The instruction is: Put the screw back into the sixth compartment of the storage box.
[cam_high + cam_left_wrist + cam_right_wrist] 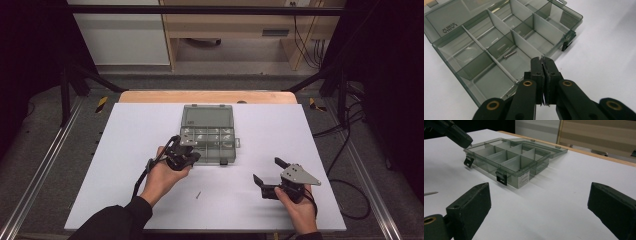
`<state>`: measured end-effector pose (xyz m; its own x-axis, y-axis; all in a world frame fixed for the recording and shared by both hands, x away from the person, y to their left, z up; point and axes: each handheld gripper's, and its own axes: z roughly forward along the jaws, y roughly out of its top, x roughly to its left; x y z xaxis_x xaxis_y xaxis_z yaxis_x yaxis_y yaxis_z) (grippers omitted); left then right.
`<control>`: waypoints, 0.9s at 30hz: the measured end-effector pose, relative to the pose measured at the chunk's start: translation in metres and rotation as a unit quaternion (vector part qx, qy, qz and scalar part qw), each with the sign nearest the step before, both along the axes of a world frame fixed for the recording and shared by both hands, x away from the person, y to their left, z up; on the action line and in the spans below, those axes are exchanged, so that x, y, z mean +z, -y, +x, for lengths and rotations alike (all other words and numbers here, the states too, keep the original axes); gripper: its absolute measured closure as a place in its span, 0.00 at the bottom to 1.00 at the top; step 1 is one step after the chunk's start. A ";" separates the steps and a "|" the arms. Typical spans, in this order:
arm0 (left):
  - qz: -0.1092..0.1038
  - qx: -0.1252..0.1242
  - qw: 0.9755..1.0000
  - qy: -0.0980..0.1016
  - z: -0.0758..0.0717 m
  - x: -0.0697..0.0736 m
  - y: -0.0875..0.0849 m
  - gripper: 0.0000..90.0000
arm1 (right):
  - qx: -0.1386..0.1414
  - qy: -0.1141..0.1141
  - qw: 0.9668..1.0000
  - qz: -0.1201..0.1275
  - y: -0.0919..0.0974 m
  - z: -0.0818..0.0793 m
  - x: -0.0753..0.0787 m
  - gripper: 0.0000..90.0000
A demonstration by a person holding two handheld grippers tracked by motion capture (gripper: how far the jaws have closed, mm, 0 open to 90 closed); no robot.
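Right, we see the left claw (543, 61) w/ jaws pressed together, nothing visible between them, hovering at the near edge of the compartment box (499, 47). The box is smoky clear plastic, lid (207, 114) flipped open and lying flat behind it, dividers making several cells. In the left gripper view a small screw (509, 54) lies in a cell just past the claw tips, apart from them. In the high view the left claw (192, 154) sits at the box's (214, 142) near left corner, over the rim; we can't tell if it touches the rim.

The right claw (266, 171) is spread wide, empty, held low over the white desk (125, 150) to the right of the box & well apart from it. In the right gripper view both black jaws frame the box (506, 160), whose two black latches (501, 179) hang on the front wall; the left claw's tip (464, 141) shows above its far corner.

Another screw (198, 195) lies loose on the desk betw. the two hands, nearer the person; it also shows at the left edge of the right gripper view (430, 193).
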<state>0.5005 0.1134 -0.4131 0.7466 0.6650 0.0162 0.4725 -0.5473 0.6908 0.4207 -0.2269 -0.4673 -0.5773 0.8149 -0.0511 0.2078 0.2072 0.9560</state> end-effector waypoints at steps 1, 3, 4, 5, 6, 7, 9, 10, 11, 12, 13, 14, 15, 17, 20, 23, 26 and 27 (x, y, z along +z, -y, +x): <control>0.000 0.000 1.000 0.001 0.001 0.000 0.000 0.98 | 0.000 0.000 1.000 0.000 0.000 0.000 0.000 0.06; 0.000 0.004 1.000 0.004 0.003 -0.001 -0.001 0.98 | 0.000 0.000 1.000 0.000 0.000 0.000 0.000 0.06; -0.001 0.006 1.000 0.004 0.004 0.000 -0.001 0.98 | 0.000 0.000 1.000 0.000 0.000 0.000 0.000 0.06; -0.004 0.008 1.000 0.006 0.004 -0.001 -0.001 0.98 | -0.002 -0.001 1.000 0.002 0.000 0.000 0.000 0.06; -0.003 0.008 1.000 0.005 0.005 0.000 -0.002 0.98 | -0.002 -0.001 1.000 0.002 0.000 0.000 0.000 0.06; -0.007 0.011 1.000 0.008 0.006 0.000 -0.002 0.98 | -0.002 -0.001 1.000 0.002 0.000 0.000 0.000 0.06; -0.014 0.015 1.000 0.011 0.007 0.001 -0.001 0.98 | -0.001 -0.001 1.000 0.004 0.000 0.000 0.000 0.05; -0.015 0.015 1.000 0.013 0.007 0.002 -0.001 0.98 | -0.001 -0.001 1.000 0.004 0.000 0.000 0.000 0.05; -0.016 0.016 1.000 0.014 0.008 0.002 -0.001 0.98 | -0.001 -0.001 1.000 0.003 0.000 0.000 0.000 0.05; -0.017 0.016 1.000 0.014 0.009 0.003 -0.001 0.98 | -0.002 -0.001 1.000 0.003 0.000 0.000 0.000 0.05; -0.017 0.016 1.000 0.016 0.009 0.003 0.000 0.98 | -0.002 0.000 1.000 0.004 0.000 0.000 0.000 0.05; -0.019 0.017 1.000 0.017 0.010 0.003 0.001 0.98 | -0.002 0.000 1.000 0.004 0.001 0.000 0.000 0.06; -0.016 0.017 1.000 0.016 0.011 0.004 0.001 0.98 | -0.001 0.000 1.000 0.005 0.001 0.000 0.000 0.06; -0.018 0.018 1.000 0.016 0.013 0.004 0.001 0.98 | -0.002 0.002 1.000 0.005 0.001 0.000 0.001 0.06; -0.016 0.021 0.999 0.019 0.015 0.005 0.003 0.98 | -0.001 0.002 1.000 0.005 0.001 0.000 0.001 0.06; -0.021 0.025 0.999 0.019 0.017 0.006 0.003 0.98 | -0.002 0.003 1.000 0.006 0.002 -0.001 0.001 0.06; -0.018 0.025 0.999 0.020 0.018 0.005 0.004 0.98 | -0.001 0.003 1.000 0.006 0.002 -0.001 0.001 0.06; -0.016 0.024 0.999 0.021 0.019 0.005 0.004 0.98 | -0.001 0.003 1.000 0.006 0.002 -0.001 0.001 0.06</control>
